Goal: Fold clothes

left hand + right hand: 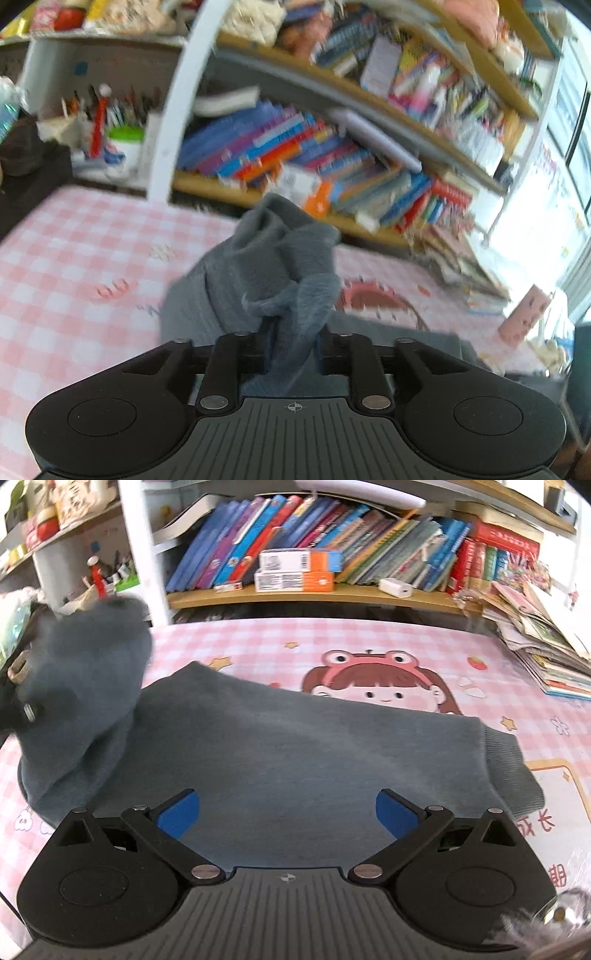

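Observation:
A grey-blue sweater point(295, 746) lies on the pink checked table cover point(258, 638), its ribbed hem point(513, 771) to the right. My left gripper point(291, 339) is shut on a bunched part of the sweater point(280, 258) and holds it lifted above the table. That lifted bunch shows at the left of the right wrist view point(85, 672), with part of the left gripper point(22, 701) at the edge. My right gripper point(288, 812) is open over the flat body of the sweater, its blue pads point(177, 816) apart and empty.
Bookshelves point(314, 598) full of books stand right behind the table. A stack of booklets point(546, 650) lies at the right. A cup of pens point(123, 144) and clutter sit at the back left. A cartoon girl print point(384, 686) is on the cover.

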Motion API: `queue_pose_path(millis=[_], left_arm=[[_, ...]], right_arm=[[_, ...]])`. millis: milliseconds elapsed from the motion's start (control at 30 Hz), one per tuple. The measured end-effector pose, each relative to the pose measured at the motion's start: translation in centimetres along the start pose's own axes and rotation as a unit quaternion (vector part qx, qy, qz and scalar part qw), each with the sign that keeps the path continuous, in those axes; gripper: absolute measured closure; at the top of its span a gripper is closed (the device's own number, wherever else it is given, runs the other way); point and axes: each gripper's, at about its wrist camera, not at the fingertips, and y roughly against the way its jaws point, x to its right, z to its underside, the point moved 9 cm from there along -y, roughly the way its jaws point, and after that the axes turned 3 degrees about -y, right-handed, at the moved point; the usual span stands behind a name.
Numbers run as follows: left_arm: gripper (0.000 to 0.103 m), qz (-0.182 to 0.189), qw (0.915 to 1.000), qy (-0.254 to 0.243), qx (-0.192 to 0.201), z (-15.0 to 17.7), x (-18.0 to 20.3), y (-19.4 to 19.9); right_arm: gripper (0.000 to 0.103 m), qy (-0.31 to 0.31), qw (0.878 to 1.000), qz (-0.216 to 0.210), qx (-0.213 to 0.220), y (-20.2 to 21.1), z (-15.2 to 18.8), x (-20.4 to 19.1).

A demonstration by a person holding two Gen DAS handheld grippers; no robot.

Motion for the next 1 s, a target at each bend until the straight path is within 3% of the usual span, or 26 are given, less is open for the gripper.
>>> queue_pose_path(millis=[100,200,267,367,467,500,533,600,667,733,800,833,900,1000], left_arm=[[0.044,0.035,0.996,0.003,-0.082,2.8,1.7,-2.7],[0.044,0.05,0.9884,0.003,-0.143,5.1,2.5,-4.0],[0.044,0.056,0.9916,-0.005,-0.117,4.4,2.7,-3.0],[0.044,0.082,0.9961,0.011,-0.031,1.5,2.3,0.1],[0.045,0.061,0.9972,0.044,0.003,0.1,-0.3,1.8],[0.048,0.046,0.9971,0.06,0.0,0.3,-1.5,2.0],[0.064,0.032,0.9966,0.076,-0.003,0.5,-2.8,2.2],[0.085,0.02,0.994,0.105,-0.022,1.5,-4.6,2.3],[0.088,0.01,0.9901,0.134,-0.041,2.6,-6.4,2.3],[0.098,0.013,0.9866,0.154,-0.055,3.4,-7.3,2.0],[0.098,0.017,0.9825,0.173,-0.068,4.1,-8.1,1.6],[0.098,0.019,0.9826,0.171,-0.071,4.1,-8.1,1.4],[0.098,0.021,0.9846,0.157,-0.074,3.8,-7.8,1.3],[0.098,0.024,0.9863,0.142,-0.081,3.5,-7.4,0.7]], right_arm=[[0.0,-0.014,1.0,-0.006,0.001,-0.1,-0.4,1.6],[0.0,-0.036,0.999,-0.021,0.0,-0.2,-0.9,2.8],[0.001,-0.053,0.998,-0.043,-0.002,-0.4,-1.3,3.0],[0.002,-0.095,0.989,-0.108,-0.019,-0.9,-1.9,2.3],[0.002,-0.161,0.967,-0.188,-0.055,-1.8,-2.2,0.9],[0.004,-0.185,0.957,-0.211,-0.068,-2.2,-2.2,0.4],[0.005,-0.209,0.946,-0.234,-0.083,-2.7,-2.1,-0.1],[0.014,-0.235,0.933,-0.253,-0.1,-3.4,-2.2,-0.9],[0.023,-0.248,0.927,-0.258,-0.116,-4.2,-2.1,-1.6],[0.03,-0.259,0.922,-0.25,-0.14,-5.3,-1.5,-2.2],[0.054,-0.267,0.921,-0.233,-0.163,-6.3,-0.8,-2.4],[0.057,-0.269,0.92,-0.23,-0.167,-6.5,-0.7,-2.6],[0.08,-0.267,0.918,-0.245,-0.159,-6.1,-1.1,-3.1],[0.084,-0.255,0.92,-0.278,-0.108,-3.8,-2.8,-3.4]])
